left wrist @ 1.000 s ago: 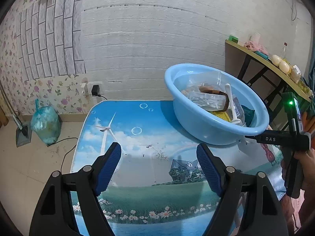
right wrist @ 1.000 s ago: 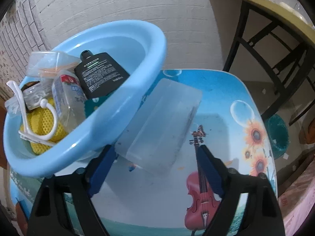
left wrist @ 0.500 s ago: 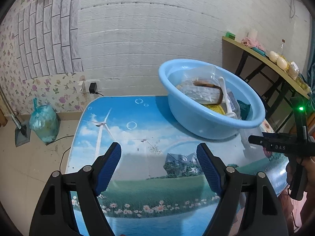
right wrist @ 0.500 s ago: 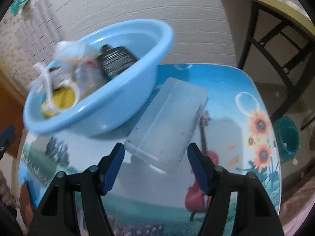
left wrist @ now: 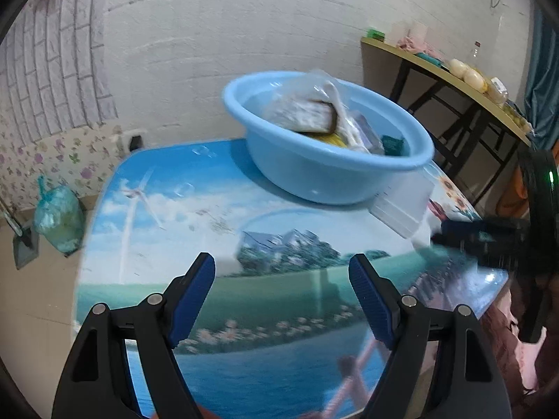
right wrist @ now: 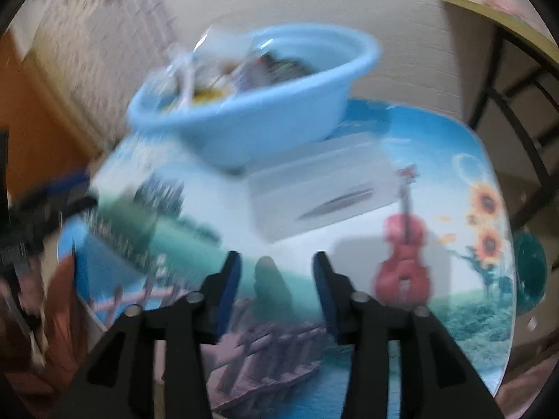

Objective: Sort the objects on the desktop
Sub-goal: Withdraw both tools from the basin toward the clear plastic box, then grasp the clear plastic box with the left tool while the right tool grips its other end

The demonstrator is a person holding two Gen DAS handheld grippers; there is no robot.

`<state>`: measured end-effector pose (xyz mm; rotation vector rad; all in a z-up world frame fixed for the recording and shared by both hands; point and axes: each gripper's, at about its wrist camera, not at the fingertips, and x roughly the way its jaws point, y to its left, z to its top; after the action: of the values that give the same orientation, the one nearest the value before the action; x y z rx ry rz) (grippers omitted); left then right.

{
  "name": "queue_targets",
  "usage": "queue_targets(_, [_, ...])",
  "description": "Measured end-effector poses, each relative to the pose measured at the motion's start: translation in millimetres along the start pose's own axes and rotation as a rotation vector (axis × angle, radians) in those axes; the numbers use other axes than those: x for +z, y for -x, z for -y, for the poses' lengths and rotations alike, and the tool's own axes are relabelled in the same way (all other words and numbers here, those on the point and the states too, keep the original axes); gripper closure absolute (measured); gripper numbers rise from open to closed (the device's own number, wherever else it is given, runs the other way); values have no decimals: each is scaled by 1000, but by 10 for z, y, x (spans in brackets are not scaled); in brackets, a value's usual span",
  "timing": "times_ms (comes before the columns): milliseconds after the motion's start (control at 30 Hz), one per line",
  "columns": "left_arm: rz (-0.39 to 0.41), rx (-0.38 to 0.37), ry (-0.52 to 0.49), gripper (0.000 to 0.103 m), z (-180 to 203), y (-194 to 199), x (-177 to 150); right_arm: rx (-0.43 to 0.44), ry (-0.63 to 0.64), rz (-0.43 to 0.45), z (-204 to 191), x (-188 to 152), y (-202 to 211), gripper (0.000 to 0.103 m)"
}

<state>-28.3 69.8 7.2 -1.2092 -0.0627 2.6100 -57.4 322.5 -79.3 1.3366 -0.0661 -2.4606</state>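
Blurry basin [right wrist: 244,118], R jaws closing, empty.

White brick-textured wall [left wrist: 244,35] running behind surface. Grey tile-pattern panel [left wrist: 59,70] covering wall at left, floral wallpaper strip [left wrist: 70,146] sitting below it. Socket with black plug [left wrist: 134,139] showing low on wall. Pale tiled floor [left wrist: 35,296] lying at left; tied bluish bag [left wrist: 57,216] resting on floor by wall. Side table with yellow top and black legs [left wrist: 454,80] standing against wall at right, carrying small, blurred items. Teal curtain [left wrist: 539,87] hanging at far right. Surface [left wrist: 174,209] wearing printed landscape cover. Light looking even, soft.
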Motion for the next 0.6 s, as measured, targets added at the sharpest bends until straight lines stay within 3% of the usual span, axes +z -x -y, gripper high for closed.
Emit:
queue_targets(133, [-40,-56,-15,24,221,-162,-24,-45,-119,93,439,150,139,46])
queue_targets(267, [-69,-120,-19,24,471,-366,21,-62,-174,113,701,353,91,46])
queue_targets(433, [-120,-170,-14,24,728,-646,148,16,-121,43,777,522,-153,46])
queue_targets(600, [-139,-159,-57,24,908,-774,176,92,-104,1,728,495,-306,45])
